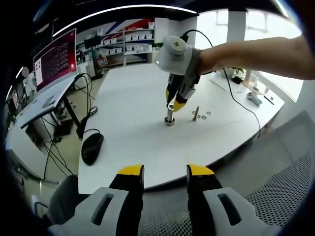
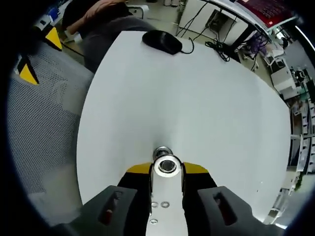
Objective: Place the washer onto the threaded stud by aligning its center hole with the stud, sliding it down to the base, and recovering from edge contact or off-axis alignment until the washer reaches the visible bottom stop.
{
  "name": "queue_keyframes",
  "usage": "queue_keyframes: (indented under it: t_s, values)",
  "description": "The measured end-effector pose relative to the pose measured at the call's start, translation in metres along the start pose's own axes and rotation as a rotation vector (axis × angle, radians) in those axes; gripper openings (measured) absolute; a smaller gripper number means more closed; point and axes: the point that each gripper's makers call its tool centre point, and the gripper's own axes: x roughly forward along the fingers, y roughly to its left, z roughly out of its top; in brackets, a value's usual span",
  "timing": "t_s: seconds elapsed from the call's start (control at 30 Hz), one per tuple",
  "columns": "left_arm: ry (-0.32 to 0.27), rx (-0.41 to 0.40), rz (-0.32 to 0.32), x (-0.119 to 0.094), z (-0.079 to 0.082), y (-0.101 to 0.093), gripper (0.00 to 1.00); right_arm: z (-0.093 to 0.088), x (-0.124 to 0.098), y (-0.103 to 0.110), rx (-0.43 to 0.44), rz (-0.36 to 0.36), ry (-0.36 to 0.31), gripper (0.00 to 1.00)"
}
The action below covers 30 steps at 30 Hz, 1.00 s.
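My right gripper [image 2: 167, 168] is shut on a silver washer [image 2: 166, 165], held flat between its yellow-tipped fingers. Just past the washer stands the top of the threaded stud [image 2: 162, 151]. In the left gripper view, a gloved hand holds the right gripper [image 1: 172, 105] straight above that stud [image 1: 170, 118], which stands upright on the white table [image 1: 133, 103]; the washer [image 1: 170, 106] sits at the stud's upper end. Whether its hole is over the tip I cannot tell. My left gripper [image 1: 166, 172] hangs open near the table's front edge, holding nothing.
A second stud [image 1: 196, 114] stands just right of the first, with loose washers [image 1: 208, 113] beside it. A black mouse [image 1: 92, 147] and its cable lie at the table's left edge. A grey mesh chair [image 1: 285, 196] is close by. A monitor [image 1: 54, 59] stands beyond.
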Motion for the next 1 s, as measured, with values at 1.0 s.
queue_keyframes:
  t_s: [1.0]
  values:
    - [0.000,-0.002,-0.001,0.000,0.000,0.001,0.33,-0.010,0.031,0.008,0.106,0.050,-0.002,0.28]
